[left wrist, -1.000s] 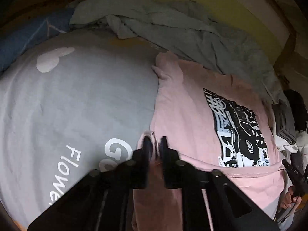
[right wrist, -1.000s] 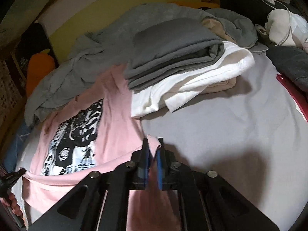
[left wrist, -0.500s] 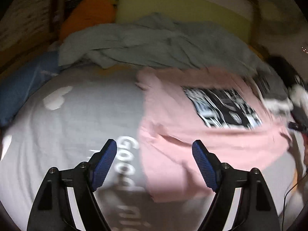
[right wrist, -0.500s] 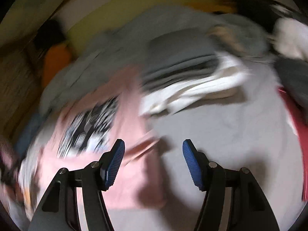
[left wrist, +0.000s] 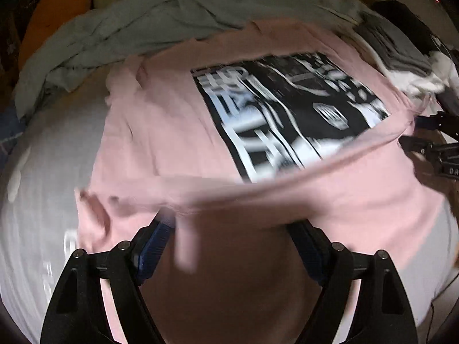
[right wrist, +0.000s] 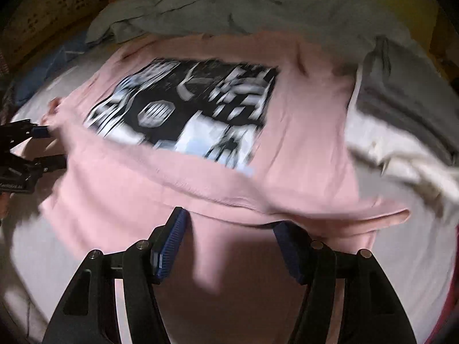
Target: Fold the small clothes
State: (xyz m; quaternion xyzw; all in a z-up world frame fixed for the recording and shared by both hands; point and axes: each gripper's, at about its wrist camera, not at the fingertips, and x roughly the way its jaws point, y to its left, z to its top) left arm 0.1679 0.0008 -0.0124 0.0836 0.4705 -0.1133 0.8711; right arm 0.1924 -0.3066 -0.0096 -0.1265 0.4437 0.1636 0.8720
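Pink T-shirt [left wrist: 178, 132] with a black-and-white print [left wrist: 287, 114] lies spread on the bed, over a pale grey sheet [left wrist: 43, 172], its near hem folded back towards the print so that a pink band crosses just below the picture. Both views are smeared by motion, so fine creases cannot be read.

Left tool [left wrist: 233, 240] stands over the near part of the shirt with its blue pads [left wrist: 152, 246] spread wide; pink cloth shows in the gap, but neither pad presses on it. Right tool [right wrist: 229, 243] is likewise spread, its blue pads [right wrist: 169, 243] apart over the folded band, nothing pinched.

In the right wrist view the left tool appears at the left edge of the bed [right wrist: 31, 149], beside the shirt's corner.

Behind the shirt, towards the far edge of the bed, lies a rumpled grey-green garment [left wrist: 149, 25]. To the shirt's right sits a stack of folded grey and white clothes [right wrist: 401, 109], touching the shirt's side.
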